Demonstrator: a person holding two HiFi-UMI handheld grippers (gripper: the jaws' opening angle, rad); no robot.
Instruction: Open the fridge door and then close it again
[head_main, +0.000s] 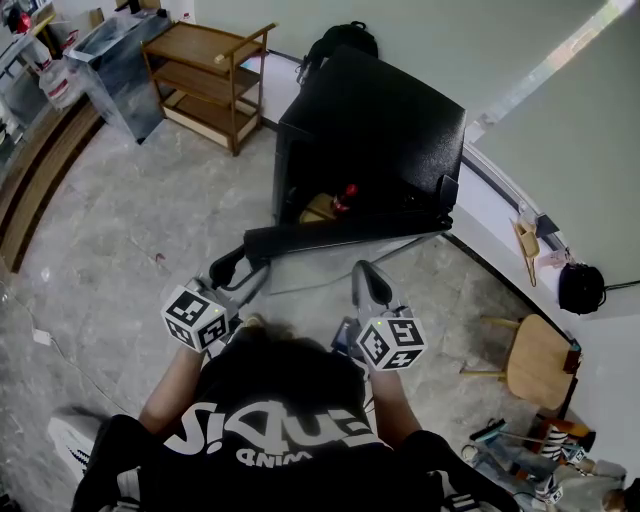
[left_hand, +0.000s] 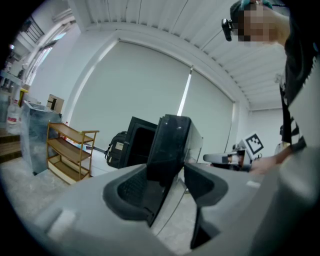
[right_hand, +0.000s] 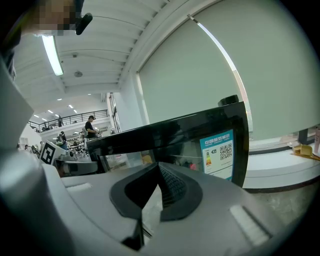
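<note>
The small black fridge (head_main: 380, 130) stands on the floor with its door (head_main: 340, 238) swung open toward me. A red bottle (head_main: 347, 195) and something yellow show inside. My left gripper (head_main: 243, 262) is at the door's free end. In the left gripper view the door's edge (left_hand: 170, 140) sits between the pads (left_hand: 131, 187), and the gripper (left_hand: 167, 182) is shut on it. My right gripper (head_main: 365, 268) hovers just in front of the door's face, apart from it. Its jaws (right_hand: 159, 167) are shut with nothing between them, facing the door's energy label (right_hand: 217, 152).
A wooden shelf rack (head_main: 205, 80) and a clear-sided cabinet (head_main: 120, 60) stand at the back left. A black backpack (head_main: 340, 42) leans behind the fridge. A wooden chair (head_main: 535, 360) is at the right, near a low white ledge (head_main: 500, 215) along the wall.
</note>
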